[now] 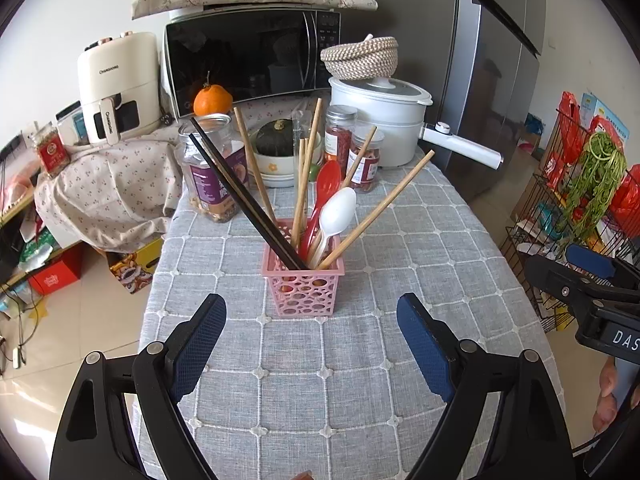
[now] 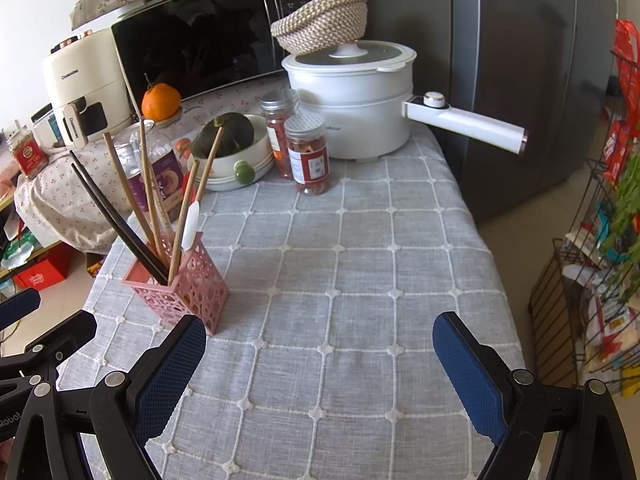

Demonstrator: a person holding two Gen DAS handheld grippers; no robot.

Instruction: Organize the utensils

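Observation:
A pink perforated utensil basket stands upright on the grey checked tablecloth. In it lean black chopsticks, several wooden chopsticks, a red spoon and a white plastic spoon. My left gripper is open just short of the basket, holding nothing. My right gripper is open over bare cloth, to the right of the basket, holding nothing; it also shows as the right gripper at the left wrist view's right edge.
At the table's far end stand a white electric pot with a long handle, two red-filled jars, a bowl with a green squash, a large jar, an orange, a microwave. A wire rack stands right of the table.

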